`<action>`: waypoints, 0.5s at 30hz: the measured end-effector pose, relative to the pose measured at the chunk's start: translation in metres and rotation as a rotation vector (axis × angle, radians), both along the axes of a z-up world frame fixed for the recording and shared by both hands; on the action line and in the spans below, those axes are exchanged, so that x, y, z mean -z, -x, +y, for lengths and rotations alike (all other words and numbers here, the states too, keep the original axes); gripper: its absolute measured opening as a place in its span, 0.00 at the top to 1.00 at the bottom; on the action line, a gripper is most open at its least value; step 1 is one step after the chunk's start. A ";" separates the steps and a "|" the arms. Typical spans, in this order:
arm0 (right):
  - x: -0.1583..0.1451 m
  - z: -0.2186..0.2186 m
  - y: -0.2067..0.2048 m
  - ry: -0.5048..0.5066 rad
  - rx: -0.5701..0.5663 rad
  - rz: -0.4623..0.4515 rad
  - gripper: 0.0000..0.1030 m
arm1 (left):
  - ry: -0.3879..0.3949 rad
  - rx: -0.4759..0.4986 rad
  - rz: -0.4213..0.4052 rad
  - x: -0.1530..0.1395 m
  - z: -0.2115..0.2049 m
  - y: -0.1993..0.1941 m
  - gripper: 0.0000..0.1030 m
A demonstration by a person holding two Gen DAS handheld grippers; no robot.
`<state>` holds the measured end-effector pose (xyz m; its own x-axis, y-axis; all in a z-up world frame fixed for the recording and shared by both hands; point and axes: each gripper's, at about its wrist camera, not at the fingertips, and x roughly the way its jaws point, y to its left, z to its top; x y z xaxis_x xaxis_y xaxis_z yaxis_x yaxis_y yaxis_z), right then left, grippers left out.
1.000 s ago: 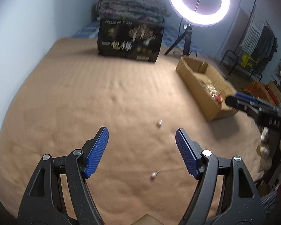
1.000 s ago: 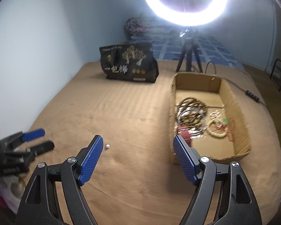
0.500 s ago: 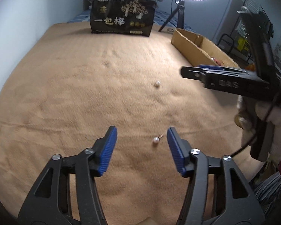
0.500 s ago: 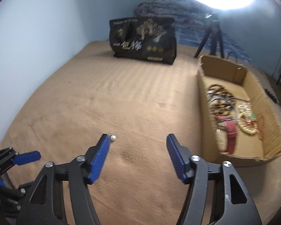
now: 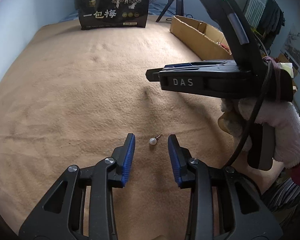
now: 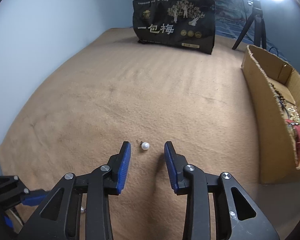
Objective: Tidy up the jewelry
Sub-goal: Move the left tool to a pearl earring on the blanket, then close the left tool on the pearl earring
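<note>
Two pearl stud earrings lie on the tan blanket. One pearl earring rests between the blue pads of my left gripper, whose jaws are closing without touching it. The other pearl earring lies between the tips of my right gripper, also closing and clear of the pearl. In the left wrist view the right gripper shows from the side, held by a gloved hand. The left gripper and its pearl appear low left in the right wrist view.
A cardboard box holding bead strings and red jewelry stands at the right, also seen as the cardboard box. A black printed bag stands at the back, with a tripod beside it. A pale wall borders the left.
Both grippers have come down toward the blanket and their jaws have narrowed around one pearl each. The right gripper now looms large in the left wrist view.
</note>
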<state>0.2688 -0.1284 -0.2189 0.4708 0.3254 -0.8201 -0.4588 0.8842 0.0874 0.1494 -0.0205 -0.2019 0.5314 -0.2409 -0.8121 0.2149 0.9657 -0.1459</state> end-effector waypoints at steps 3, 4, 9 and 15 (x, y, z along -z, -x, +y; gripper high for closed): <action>0.004 0.002 -0.001 -0.001 -0.001 0.001 0.68 | -0.011 0.002 0.005 0.005 -0.003 -0.004 0.71; 0.004 0.003 -0.002 0.000 -0.002 0.002 0.69 | -0.012 0.001 0.008 0.007 -0.004 -0.004 0.71; 0.009 0.004 -0.005 0.003 -0.002 0.002 0.76 | 0.005 -0.009 0.016 0.013 -0.002 -0.011 0.76; 0.013 0.010 -0.004 0.061 -0.027 -0.018 0.85 | -0.024 -0.013 0.006 0.019 -0.003 -0.014 0.86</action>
<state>0.2729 -0.1186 -0.2318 0.4775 0.2876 -0.8302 -0.4834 0.8750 0.0250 0.1633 -0.0235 -0.2209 0.5293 -0.2141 -0.8210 0.2016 0.9717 -0.1235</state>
